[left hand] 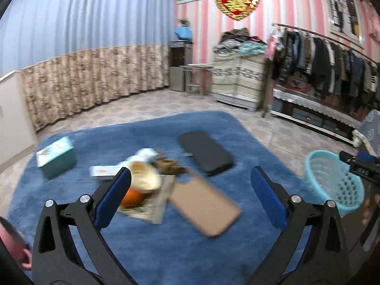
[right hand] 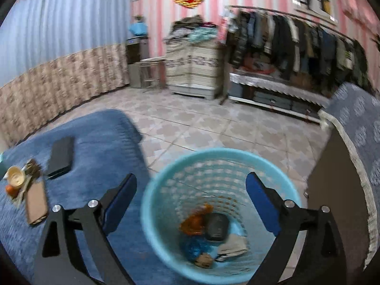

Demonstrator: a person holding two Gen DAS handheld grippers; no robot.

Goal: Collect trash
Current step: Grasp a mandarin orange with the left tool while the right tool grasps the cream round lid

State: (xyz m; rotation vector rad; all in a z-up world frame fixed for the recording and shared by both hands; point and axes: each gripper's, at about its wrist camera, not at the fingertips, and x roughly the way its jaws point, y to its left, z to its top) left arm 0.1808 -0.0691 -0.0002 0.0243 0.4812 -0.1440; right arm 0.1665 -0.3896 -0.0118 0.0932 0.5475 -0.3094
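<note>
A turquoise mesh trash basket (right hand: 166, 173) stands on the floor beside the blue rug; it also shows in the left wrist view (left hand: 315, 159). It holds an orange wrapper (right hand: 193, 223), a dark cup (right hand: 216, 225), a blue wrapper and pale scraps. My right gripper (right hand: 191, 194) is open and empty above the basket. My left gripper (left hand: 190, 185) is open and empty above the rug, over a pile with a paper cup (left hand: 144, 175), an orange peel (left hand: 133, 198), brown scraps (left hand: 168, 165) and a paper sheet (left hand: 154, 206).
On the blue rug (left hand: 166, 249) lie a tan phone case (left hand: 206, 207), a black phone case (left hand: 205, 152), a teal box (left hand: 55, 156) and a small white box (left hand: 103, 171). A clothes rack (left hand: 332, 59) and a covered cabinet stand behind. A dark cabinet (right hand: 337, 190) stands right of the basket.
</note>
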